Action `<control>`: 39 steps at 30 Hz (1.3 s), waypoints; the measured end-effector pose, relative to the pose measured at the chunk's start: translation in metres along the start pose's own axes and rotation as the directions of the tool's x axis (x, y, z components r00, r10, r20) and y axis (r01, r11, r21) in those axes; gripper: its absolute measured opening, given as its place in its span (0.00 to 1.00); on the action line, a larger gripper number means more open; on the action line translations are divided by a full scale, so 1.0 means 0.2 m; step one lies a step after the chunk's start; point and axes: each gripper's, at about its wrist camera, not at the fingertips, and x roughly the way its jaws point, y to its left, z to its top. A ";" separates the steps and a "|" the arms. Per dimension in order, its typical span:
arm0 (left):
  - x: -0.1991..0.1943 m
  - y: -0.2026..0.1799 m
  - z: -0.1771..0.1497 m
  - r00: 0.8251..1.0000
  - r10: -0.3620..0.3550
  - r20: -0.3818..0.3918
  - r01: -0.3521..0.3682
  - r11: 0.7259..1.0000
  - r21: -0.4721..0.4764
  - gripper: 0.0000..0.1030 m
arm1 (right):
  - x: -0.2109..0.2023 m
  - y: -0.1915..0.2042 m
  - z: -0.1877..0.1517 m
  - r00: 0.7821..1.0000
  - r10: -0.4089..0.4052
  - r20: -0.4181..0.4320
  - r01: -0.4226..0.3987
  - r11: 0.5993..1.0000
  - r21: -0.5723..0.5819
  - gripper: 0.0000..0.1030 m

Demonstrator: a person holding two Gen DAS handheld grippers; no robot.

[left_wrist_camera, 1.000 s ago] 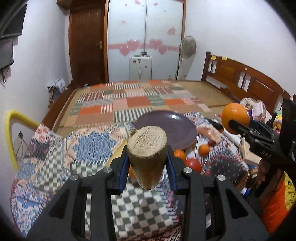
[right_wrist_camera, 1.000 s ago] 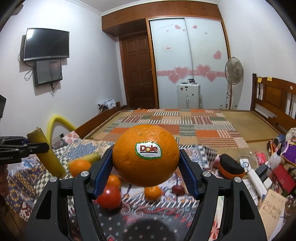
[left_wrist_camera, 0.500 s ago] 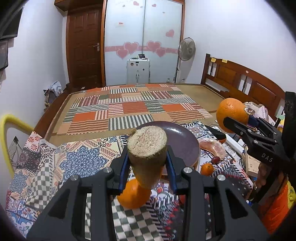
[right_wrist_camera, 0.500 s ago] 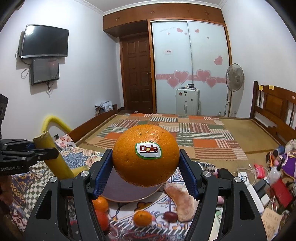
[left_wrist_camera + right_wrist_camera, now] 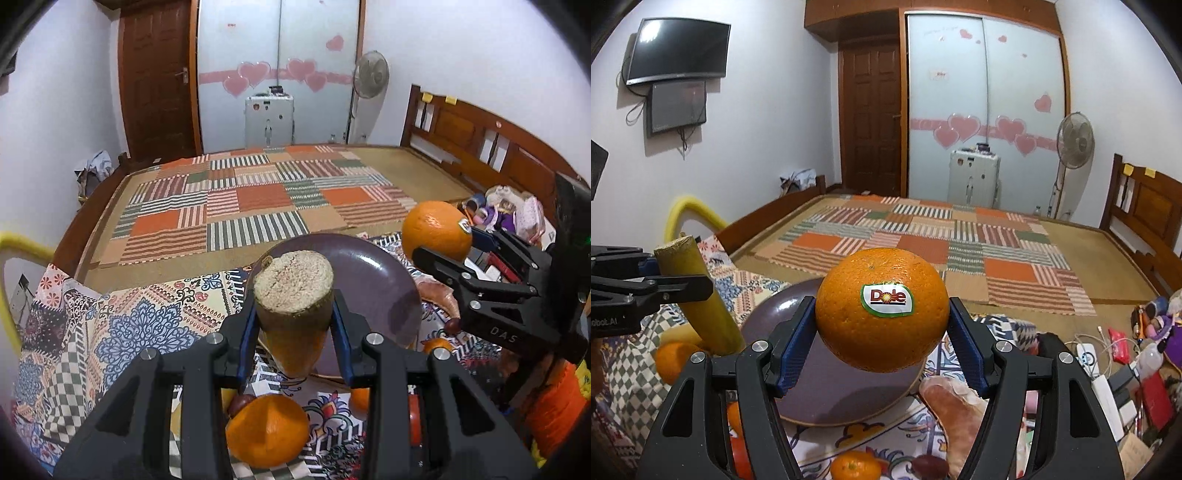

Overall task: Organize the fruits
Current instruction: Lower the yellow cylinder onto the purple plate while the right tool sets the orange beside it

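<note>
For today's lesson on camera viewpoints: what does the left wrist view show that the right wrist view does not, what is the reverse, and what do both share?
Only the left wrist view shows the cut end of the yellow stalk, head-on in the left gripper, and the right gripper from the side.

Only the right wrist view shows the Dole sticker facing the camera, the wall screens and the stalk's long yellow side.

Both show the large orange, the purple plate lying empty, loose fruit on the patterned cloth, the bed mat and the fan.
</note>
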 end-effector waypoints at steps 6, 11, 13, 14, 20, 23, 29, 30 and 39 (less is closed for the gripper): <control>0.10 -0.01 0.04 0.998 -0.018 -0.053 0.018 1.000 -0.005 0.35 | 0.08 0.01 0.02 0.996 0.042 -0.076 -0.044 0.999 -0.015 0.64; 0.17 -0.01 0.06 0.996 -0.009 -0.084 0.009 1.000 0.002 0.35 | 0.13 0.00 0.02 0.993 0.029 -0.112 -0.033 0.999 -0.034 0.64; 0.20 -0.02 0.07 0.995 -0.007 -0.099 0.008 1.000 0.009 0.35 | 0.15 0.00 0.03 0.991 0.030 -0.134 -0.036 0.998 -0.042 0.64; 0.21 -0.02 0.08 0.995 -0.007 -0.101 0.008 1.000 0.010 0.35 | 0.17 0.00 0.03 0.989 0.035 -0.142 -0.041 0.998 -0.038 0.64; 0.29 -0.04 0.14 0.991 -0.023 -0.131 0.028 0.999 0.037 0.35 | 0.27 -0.02 0.04 0.975 0.068 -0.210 -0.070 0.998 0.001 0.64; 0.35 -0.04 0.19 0.988 -0.024 -0.151 0.029 0.999 0.031 0.35 | 0.29 -0.04 0.05 0.975 0.047 -0.219 -0.050 0.999 -0.009 0.64; 0.49 -0.05 0.27 0.979 -0.011 -0.206 0.016 1.000 0.023 0.35 | 0.32 -0.01 0.07 0.970 0.021 -0.244 -0.037 0.997 -0.061 0.64; 0.54 -0.06 0.28 0.973 -0.011 -0.229 0.016 1.000 0.022 0.35 | 0.33 0.00 0.07 0.969 0.015 -0.248 -0.035 0.997 -0.076 0.64; 0.71 -0.05 0.28 0.939 -0.015 -0.344 0.018 1.000 0.006 0.35 | 0.39 0.01 0.05 0.955 0.036 -0.294 -0.063 0.995 -0.082 0.65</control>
